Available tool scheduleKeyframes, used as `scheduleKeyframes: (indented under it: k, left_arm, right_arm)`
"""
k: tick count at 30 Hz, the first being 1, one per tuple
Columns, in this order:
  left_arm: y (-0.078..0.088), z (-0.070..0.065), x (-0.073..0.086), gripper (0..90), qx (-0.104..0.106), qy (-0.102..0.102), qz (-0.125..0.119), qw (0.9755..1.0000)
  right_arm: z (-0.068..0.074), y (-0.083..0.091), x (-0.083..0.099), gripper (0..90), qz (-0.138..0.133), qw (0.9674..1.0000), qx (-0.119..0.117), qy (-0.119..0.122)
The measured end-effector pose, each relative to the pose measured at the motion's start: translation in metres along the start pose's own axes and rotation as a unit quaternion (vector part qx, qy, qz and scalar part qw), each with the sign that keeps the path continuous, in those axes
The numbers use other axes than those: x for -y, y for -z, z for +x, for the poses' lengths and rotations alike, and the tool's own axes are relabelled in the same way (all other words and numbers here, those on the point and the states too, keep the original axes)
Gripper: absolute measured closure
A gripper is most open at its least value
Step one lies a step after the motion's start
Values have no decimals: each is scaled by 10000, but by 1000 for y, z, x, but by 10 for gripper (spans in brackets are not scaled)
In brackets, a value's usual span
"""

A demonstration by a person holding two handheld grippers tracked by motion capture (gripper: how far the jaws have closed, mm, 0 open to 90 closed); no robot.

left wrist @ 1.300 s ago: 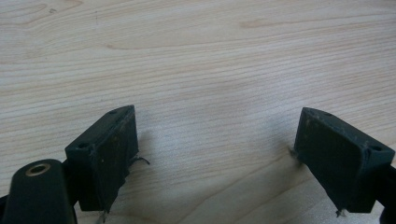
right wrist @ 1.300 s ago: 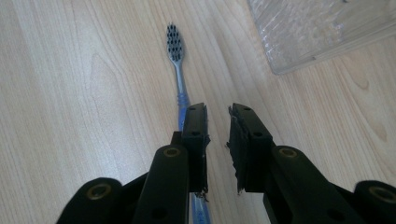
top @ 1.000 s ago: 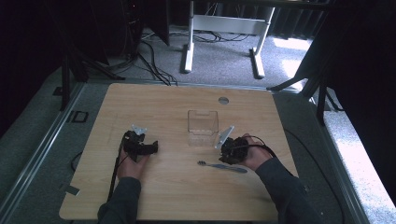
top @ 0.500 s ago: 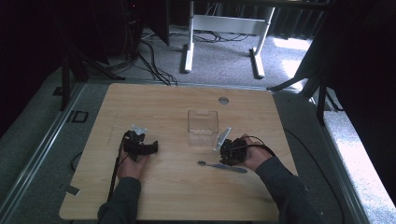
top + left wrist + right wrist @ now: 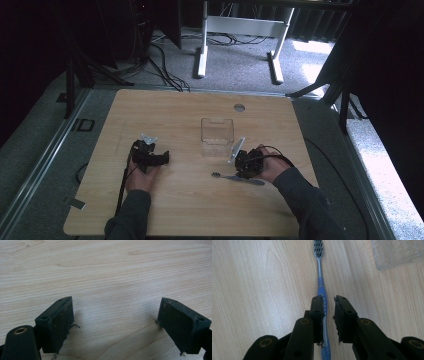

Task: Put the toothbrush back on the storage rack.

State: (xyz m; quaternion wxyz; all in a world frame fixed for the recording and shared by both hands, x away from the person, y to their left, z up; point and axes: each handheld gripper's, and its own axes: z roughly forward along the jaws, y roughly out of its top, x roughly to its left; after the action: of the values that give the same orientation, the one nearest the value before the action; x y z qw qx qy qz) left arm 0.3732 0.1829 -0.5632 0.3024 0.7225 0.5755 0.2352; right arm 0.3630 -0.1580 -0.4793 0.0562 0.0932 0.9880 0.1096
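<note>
Hiding toothbrush (image 5: 321, 285) handle: right hand-held gripper (image 5: 329, 315).

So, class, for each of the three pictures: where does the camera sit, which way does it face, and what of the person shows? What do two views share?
High view: above the person's side, facing forward and down on the table; forearms, both hands, left gripper and right gripper.
Left gripper view: on the left gripper, facing bare wood; jaws wide apart.
Right gripper view: on the right gripper, jaws narrowly apart over the toothbrush.
Shared: toothbrush and clear container.
</note>
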Motion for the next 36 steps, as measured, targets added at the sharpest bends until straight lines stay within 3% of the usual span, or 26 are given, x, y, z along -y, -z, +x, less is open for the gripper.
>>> scheduleKeyframes:
  k: [36]
  left_arm:
    - [0, 0, 0, 140, 2, 1, -1, 10000]
  right_arm:
    - [-2, -14, -1, 729, 451, 9988, -141, 101]
